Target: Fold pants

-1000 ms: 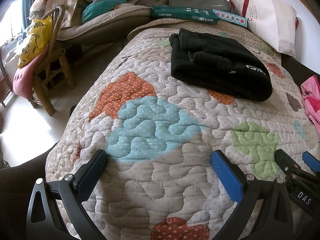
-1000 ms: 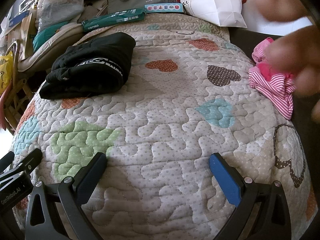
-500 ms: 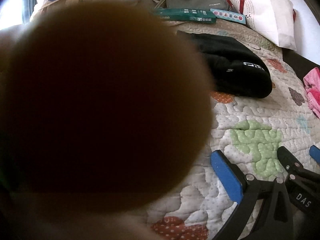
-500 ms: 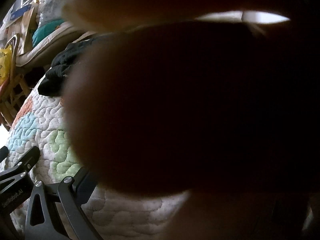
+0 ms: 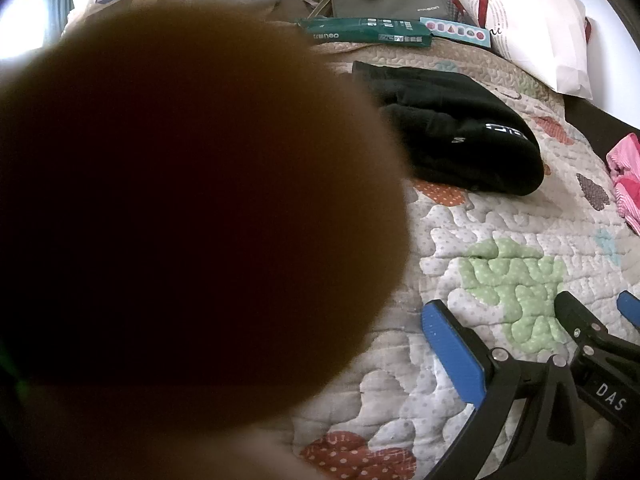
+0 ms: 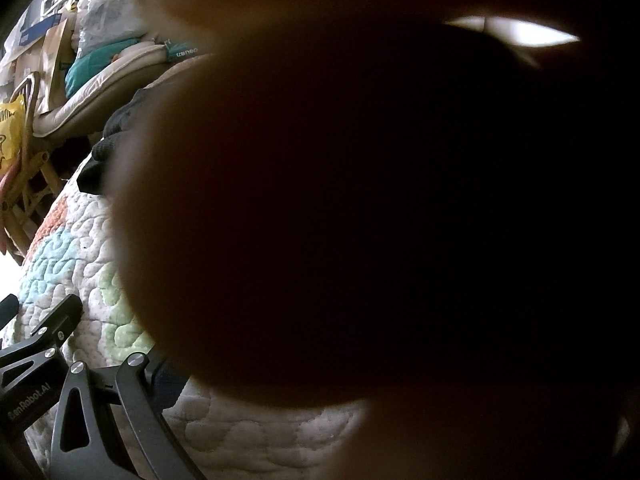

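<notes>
both lenses now mostly covered by a blurred hand (image 5: 192, 208), unlike a second ago. black pants (image 5: 460, 140) lie folded on quilt (image 5: 520, 272); task looks finished. gripper spread: cannot tell for either.

Left gripper (image 5: 452, 354): black frame, blue pads, silver screws. Right gripper (image 6: 100, 400): black, silver screws, white lettering alongside.
</notes>
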A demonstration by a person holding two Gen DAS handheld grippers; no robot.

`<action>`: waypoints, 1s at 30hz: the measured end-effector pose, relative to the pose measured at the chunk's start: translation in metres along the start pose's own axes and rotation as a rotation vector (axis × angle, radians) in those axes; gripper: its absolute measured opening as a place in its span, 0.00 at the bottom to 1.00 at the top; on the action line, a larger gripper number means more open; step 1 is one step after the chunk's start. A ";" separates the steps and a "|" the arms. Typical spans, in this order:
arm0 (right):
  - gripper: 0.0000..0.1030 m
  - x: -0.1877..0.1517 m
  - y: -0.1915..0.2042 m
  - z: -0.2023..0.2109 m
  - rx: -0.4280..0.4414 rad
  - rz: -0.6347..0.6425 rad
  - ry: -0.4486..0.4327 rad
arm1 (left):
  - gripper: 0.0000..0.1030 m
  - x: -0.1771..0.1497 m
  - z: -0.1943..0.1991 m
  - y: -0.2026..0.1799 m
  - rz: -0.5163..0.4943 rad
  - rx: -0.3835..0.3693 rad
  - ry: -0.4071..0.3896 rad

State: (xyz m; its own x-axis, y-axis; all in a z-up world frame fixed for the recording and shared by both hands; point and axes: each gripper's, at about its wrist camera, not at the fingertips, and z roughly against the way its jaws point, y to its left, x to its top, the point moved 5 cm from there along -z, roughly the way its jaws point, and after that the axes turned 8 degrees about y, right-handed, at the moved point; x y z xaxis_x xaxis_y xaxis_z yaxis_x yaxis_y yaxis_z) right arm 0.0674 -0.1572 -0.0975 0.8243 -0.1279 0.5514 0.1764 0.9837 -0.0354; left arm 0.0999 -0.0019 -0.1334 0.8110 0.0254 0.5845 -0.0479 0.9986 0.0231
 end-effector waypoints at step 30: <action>1.00 0.001 0.004 0.003 0.004 -0.004 -0.002 | 1.00 0.003 -0.007 0.004 0.022 -0.032 0.014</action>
State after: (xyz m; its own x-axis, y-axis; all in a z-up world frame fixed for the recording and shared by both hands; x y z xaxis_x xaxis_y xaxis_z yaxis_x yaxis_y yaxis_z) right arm 0.0674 -0.1535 -0.0940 0.8225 -0.1319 0.5533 0.1779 0.9836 -0.0301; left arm 0.1056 0.0025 -0.1373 0.8181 0.0480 0.5731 -0.0478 0.9987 -0.0154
